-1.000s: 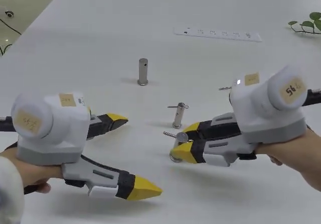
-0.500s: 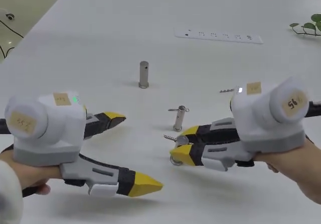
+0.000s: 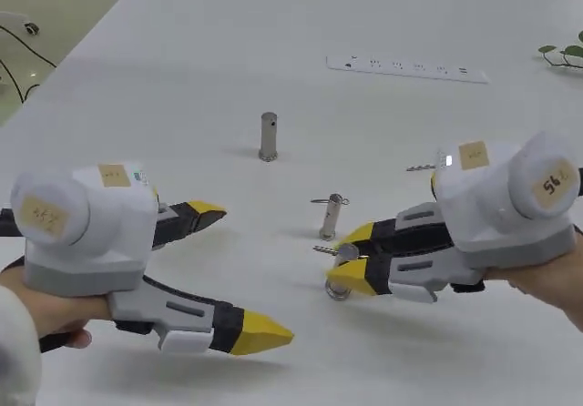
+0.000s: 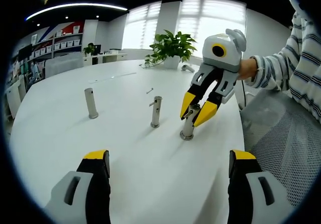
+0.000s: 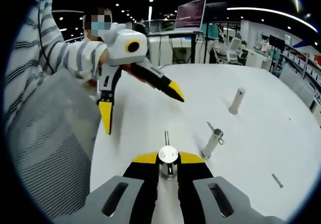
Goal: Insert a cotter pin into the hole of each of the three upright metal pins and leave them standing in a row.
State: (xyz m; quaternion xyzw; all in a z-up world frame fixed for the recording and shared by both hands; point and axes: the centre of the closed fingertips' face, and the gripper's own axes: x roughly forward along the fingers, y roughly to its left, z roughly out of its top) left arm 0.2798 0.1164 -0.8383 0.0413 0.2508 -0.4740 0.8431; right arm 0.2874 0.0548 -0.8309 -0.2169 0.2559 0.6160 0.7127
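- The nearest pin (image 5: 168, 156) stands upright between the jaws of the right gripper (image 3: 346, 258). The jaws are closed on its shaft just under the head.
- The first cotter pin (image 3: 323, 249) sits through this pin's cross-hole and pokes out ahead of the jaw tips.
- Over the last second the grip has held, with the jaws still clamped on the same pin. The small slide of the whole head view is the headset moving. The pin may have been nudged a touch sideways, but I cannot be sure.
- The middle pin (image 3: 330, 217) stands just ahead of the right jaw tips, apart from them, with a second cotter pin (image 3: 324, 200) through its top.
- The far pin (image 3: 268, 137) stands well ahead of both pairs of jaws, and its hole is bare.
- A loose cotter pin (image 3: 420, 167) lies on the table (image 3: 182, 78) beside the right gripper's body, behind its jaw tips.
- The left gripper (image 3: 257, 274) has its jaws spread wide and holds nothing. It has not stirred, and all three pins lie ahead of its jaws.
- My judgement is that two of the three pins are done, and the steady hold looks like settling the nearest one upright.
- What is left would be to let go, fetch the loose cotter pin and thread it through the far pin.
- The three pins already stand in a rough diagonal row.
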